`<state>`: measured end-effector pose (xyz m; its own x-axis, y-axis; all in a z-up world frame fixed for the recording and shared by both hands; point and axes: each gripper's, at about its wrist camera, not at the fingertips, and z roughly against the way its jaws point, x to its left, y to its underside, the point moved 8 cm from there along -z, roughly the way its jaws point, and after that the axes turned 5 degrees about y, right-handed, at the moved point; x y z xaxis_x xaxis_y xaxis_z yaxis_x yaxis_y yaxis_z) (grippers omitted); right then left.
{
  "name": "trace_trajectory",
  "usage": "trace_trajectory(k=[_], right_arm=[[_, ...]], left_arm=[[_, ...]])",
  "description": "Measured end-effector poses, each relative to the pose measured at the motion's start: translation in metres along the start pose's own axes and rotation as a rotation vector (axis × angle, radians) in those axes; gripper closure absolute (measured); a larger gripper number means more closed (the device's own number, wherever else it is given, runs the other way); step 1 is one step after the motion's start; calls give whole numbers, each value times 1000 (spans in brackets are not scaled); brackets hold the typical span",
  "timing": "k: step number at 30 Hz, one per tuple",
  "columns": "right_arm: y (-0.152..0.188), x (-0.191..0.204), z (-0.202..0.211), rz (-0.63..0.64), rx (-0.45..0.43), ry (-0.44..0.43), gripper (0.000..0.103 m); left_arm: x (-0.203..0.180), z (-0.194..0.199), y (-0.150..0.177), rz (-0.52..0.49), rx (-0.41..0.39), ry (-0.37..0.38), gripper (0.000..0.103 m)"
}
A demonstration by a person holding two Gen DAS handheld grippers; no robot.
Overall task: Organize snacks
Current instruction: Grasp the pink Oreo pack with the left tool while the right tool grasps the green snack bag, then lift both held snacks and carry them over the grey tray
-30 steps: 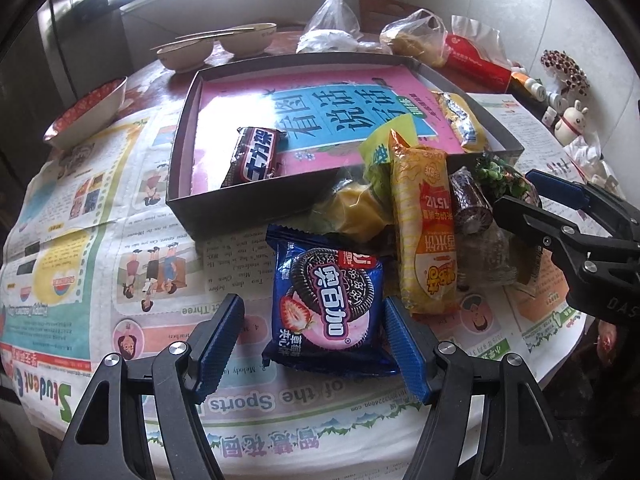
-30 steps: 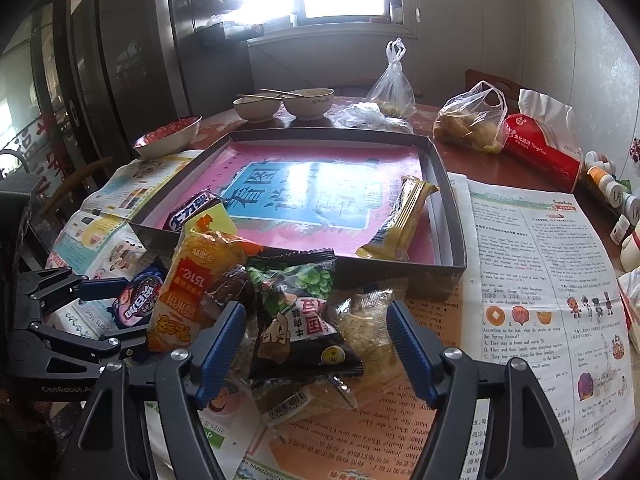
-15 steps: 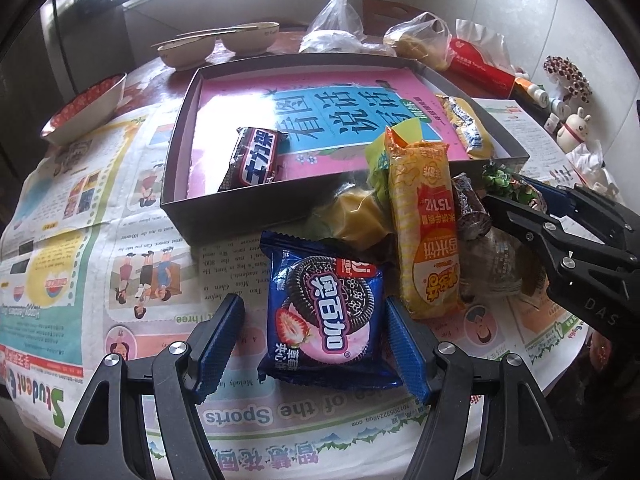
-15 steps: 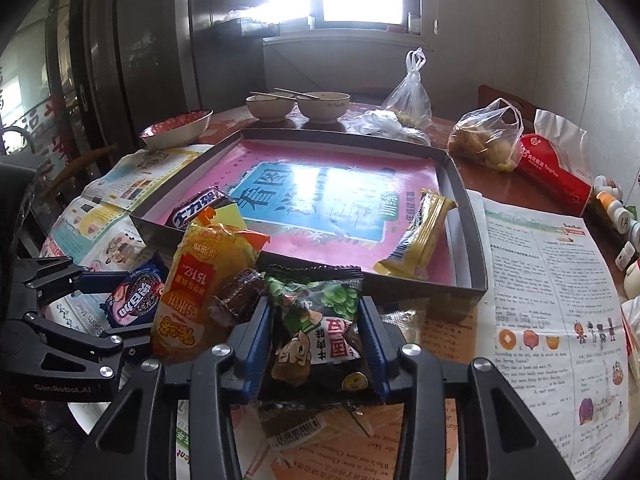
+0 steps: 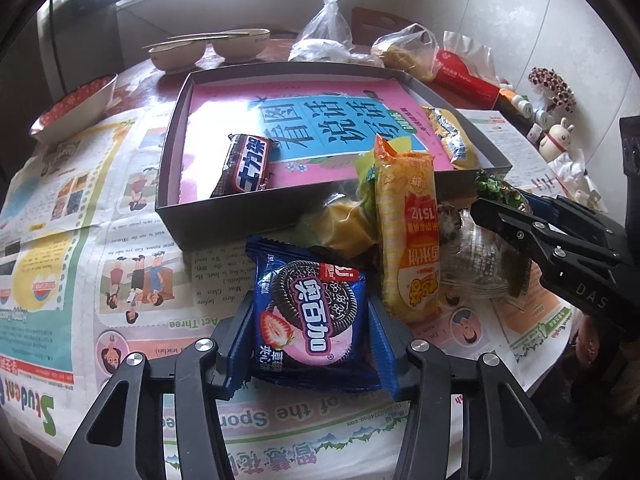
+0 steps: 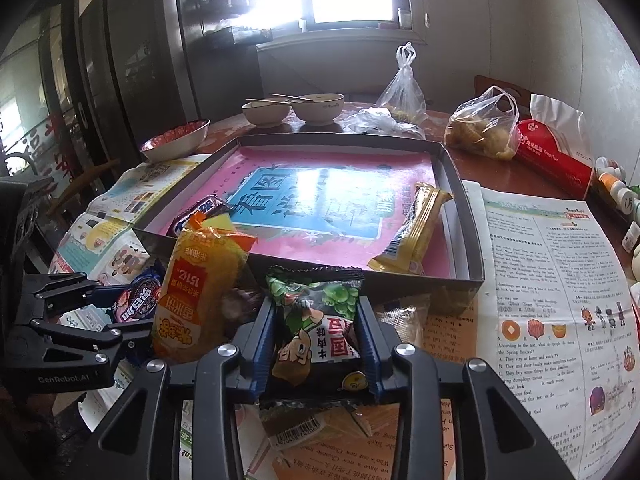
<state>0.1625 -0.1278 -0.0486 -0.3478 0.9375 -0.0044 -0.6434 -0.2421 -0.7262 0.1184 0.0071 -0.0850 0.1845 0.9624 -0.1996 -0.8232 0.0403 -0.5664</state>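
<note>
- At left, we see the left gripper closed on a blue cookie pack that lies flat on the newspaper, just in front of the dark tray; both blue pads press the pack's side edges.
- We note its jaws have just been closing: a second ago they stood wide of the pack with paper showing on either side; now that gap is gone.
- The pack's long axis runs away from the gripper toward the tray, its printed face up.
- In the middle, we find an orange-yellow snack bag leaning lengthwise against the tray's front wall, between the two grippers; in the tray lie a dark chocolate bar at left and a yellow wafer bar at right.
- At right, we see the right gripper clamped on a green-and-black snack packet atop the pile in front of the tray.
- Its jaws have also just been closing; earlier they stood well apart around the packet, now they pinch its sides.
- The packet stands tilted, crimped top toward the tray, barcode end nearest the camera.
</note>
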Motion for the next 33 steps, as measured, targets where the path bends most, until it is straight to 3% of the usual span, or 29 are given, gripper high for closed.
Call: trace_trajectory(k=[7, 33], right_arm=[[-3, -5, 3, -22, -4, -5, 65], [-9, -10, 23, -56, -40, 0, 65]], left_arm=[[4, 6, 3, 43, 11, 43, 50], [18, 51, -15, 109, -94, 24, 50]])
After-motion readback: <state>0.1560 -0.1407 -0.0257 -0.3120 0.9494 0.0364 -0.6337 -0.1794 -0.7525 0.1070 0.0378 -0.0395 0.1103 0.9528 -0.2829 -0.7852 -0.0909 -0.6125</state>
